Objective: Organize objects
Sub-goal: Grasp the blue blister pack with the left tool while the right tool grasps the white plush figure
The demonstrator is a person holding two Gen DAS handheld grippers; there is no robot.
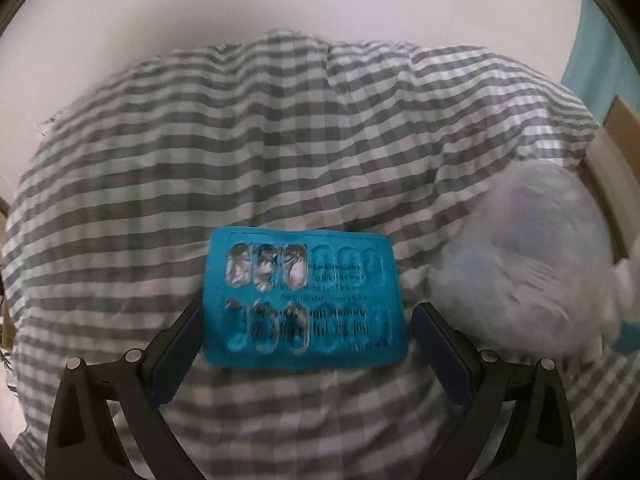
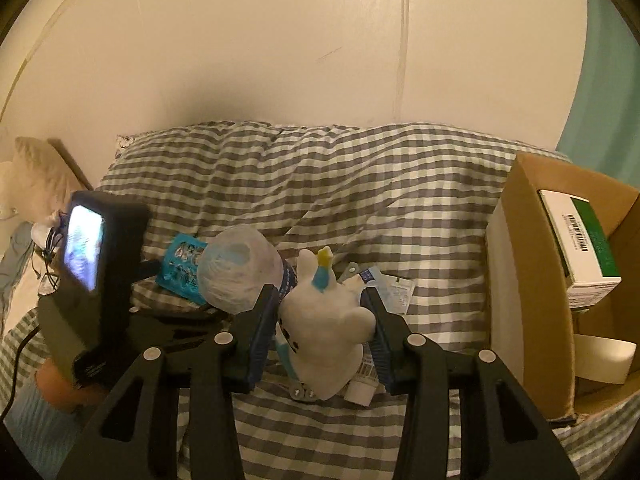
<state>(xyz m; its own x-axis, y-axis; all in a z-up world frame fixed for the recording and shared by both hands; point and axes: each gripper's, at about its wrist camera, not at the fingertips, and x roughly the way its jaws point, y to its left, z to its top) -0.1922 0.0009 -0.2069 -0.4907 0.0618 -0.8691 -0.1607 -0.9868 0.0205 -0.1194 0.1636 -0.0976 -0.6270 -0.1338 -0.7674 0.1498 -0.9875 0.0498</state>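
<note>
A blue blister pack of pills [image 1: 302, 300] lies on the grey-and-white checked bedding [image 1: 280, 140]. My left gripper [image 1: 306, 320] is open, its fingers on either side of the pack, apparently just clear of it. In the right wrist view the pack [image 2: 182, 268] sits beside a clear plastic bag of masks [image 2: 236, 276]. My right gripper [image 2: 318, 312] is closed on a white plush toy [image 2: 324, 328] with a blue and yellow hat, above the bed. The left gripper's body with its lit screen [image 2: 86, 252] shows at the left.
An open cardboard box [image 2: 532, 280] stands on the bed at the right, holding a green-and-white carton [image 2: 580, 248] and a roll of white tape [image 2: 604, 360]. Small packets and a tube [image 2: 394, 292] lie under the toy. The bag of masks [image 1: 528, 256] lies right of the pack.
</note>
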